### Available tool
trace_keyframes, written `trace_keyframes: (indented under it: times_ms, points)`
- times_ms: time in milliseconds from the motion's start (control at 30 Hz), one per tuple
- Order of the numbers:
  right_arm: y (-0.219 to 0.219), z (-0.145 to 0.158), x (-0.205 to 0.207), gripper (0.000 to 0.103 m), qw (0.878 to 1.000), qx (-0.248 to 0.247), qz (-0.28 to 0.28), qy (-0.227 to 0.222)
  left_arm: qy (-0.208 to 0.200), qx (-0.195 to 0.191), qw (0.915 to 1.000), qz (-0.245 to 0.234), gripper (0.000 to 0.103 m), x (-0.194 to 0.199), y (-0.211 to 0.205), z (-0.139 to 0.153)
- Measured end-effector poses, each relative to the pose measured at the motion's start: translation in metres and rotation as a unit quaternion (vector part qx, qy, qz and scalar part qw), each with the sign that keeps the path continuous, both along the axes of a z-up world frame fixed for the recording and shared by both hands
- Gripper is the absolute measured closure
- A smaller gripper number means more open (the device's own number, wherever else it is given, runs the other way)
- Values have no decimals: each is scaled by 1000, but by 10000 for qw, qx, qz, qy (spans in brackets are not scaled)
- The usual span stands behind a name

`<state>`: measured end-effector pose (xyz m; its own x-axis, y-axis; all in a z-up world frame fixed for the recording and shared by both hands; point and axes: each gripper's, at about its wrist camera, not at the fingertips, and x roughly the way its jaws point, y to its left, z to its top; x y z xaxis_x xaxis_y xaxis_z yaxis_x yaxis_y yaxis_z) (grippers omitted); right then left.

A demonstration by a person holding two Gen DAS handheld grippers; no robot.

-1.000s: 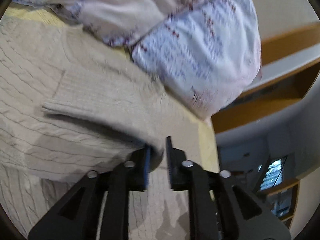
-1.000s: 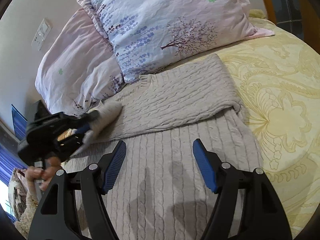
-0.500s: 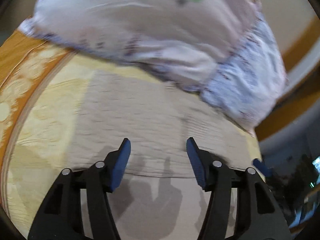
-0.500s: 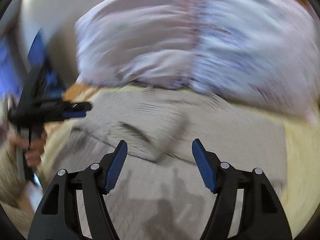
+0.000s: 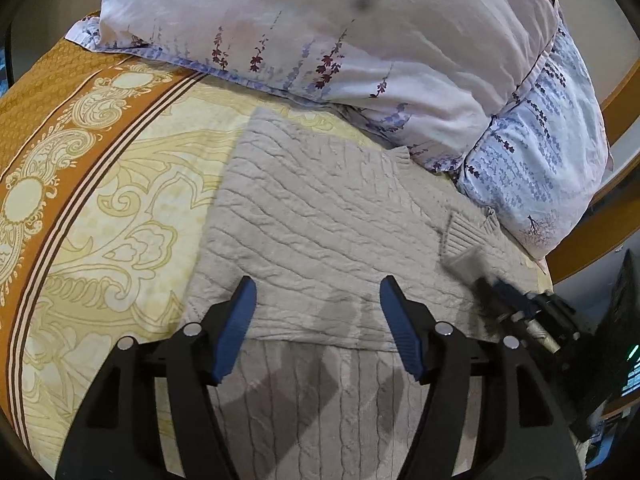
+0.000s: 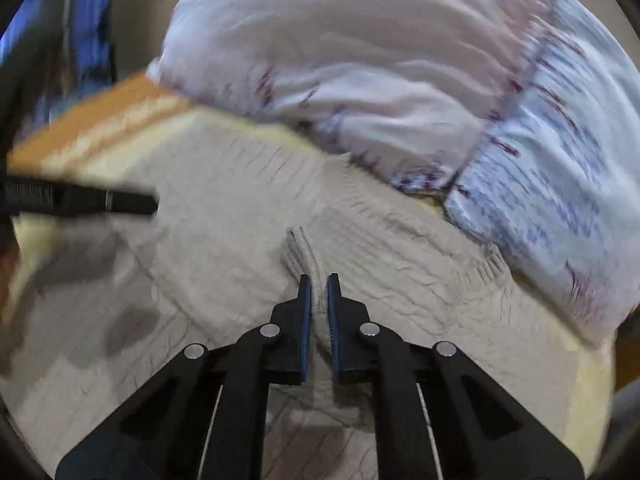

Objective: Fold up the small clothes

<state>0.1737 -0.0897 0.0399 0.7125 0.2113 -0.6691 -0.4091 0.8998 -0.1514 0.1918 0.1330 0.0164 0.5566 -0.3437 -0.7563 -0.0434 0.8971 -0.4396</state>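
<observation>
A beige cable-knit sweater (image 5: 320, 216) lies flat on the bed (image 5: 120, 216), on a yellow bedspread with an orange border. One sleeve is folded across the body of the sweater. The top of the sweater is just beside two flowery pillows (image 5: 360, 40) at the head of the bed.

The left tongs (image 5: 318, 300) hang over the sweater with the two blue pads far apart. Nothing is between them. Their shadow falls on the knit below.

The right tongs (image 6: 318, 280) are squeezed together on the ribbed cuff (image 6: 306, 252) of the other sleeve. The cuff sticks up between the blue pads. In the left view, these tongs show at the right edge, and the cuff there is blurry. The right view is blurry too, so small details are hard to see.
</observation>
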Motion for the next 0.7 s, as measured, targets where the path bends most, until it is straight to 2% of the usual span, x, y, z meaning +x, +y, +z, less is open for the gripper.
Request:
trace_keyframes:
  times_ms: [100, 167, 200, 233, 267, 333, 400, 433, 467, 500, 533, 567, 633, 667, 700]
  points:
    - [-46, 27, -7, 95, 9928, 982, -617, -310, -35, 17, 10000, -13, 36, 0, -3, 1]
    - [-94, 36, -18, 95, 9753, 1847, -1137, -408, -64, 99, 9999, -40, 35, 0, -6, 1]
    - [-121, 34, -24, 95, 9622, 2284, -1444, -324, -78, 147, 9998, -61, 34, 0, -8, 1]
    - [-138, 29, -26, 95, 9533, 2556, -1596, -200, -85, 180, 9998, -75, 33, 0, -9, 1]
    - [-163, 17, -30, 95, 9376, 2973, -1801, 84, -91, 232, 9996, -90, 32, -1, -10, 1]
    - [-189, -6, -34, 94, 9180, 3390, -1972, 588, -86, 310, 9994, -115, 31, -1, -12, 2]
    - [-213, -34, -36, 93, 8898, 3873, -2056, 1264, -77, 345, 9993, -132, 31, -1, -13, 2]
    - [-219, -42, -38, 86, 8778, 4085, -2041, 1449, -71, 359, 9992, -139, 31, -2, -13, 2]
    - [-229, -51, -39, 79, 8586, 4406, -1999, 1693, -69, 360, 9992, -140, 31, -2, -13, 2]
    - [-236, -57, -41, 56, 8434, 4661, -1958, 1819, -64, 357, 9992, -138, 31, -2, -13, 2]
    - [-242, -61, -39, 36, 8311, 4872, -1885, 1907, -57, 352, 9993, -139, 30, -2, -13, 3]
    - [-248, -64, -37, 35, 8199, 5062, -1828, 1954, -50, 348, 9993, -142, 30, -2, -12, 3]
    - [-253, -65, -33, 35, 8110, 5199, -1766, 2022, -35, 327, 9994, -129, 30, -2, -11, 3]
    - [-255, -65, -29, 35, 8092, 5224, -1765, 2030, -32, 328, 9994, -129, 30, -1, -11, 3]
    - [-255, -64, -24, 36, 8137, 5169, -1714, 2033, -31, 332, 9994, -128, 30, -2, -12, 2]
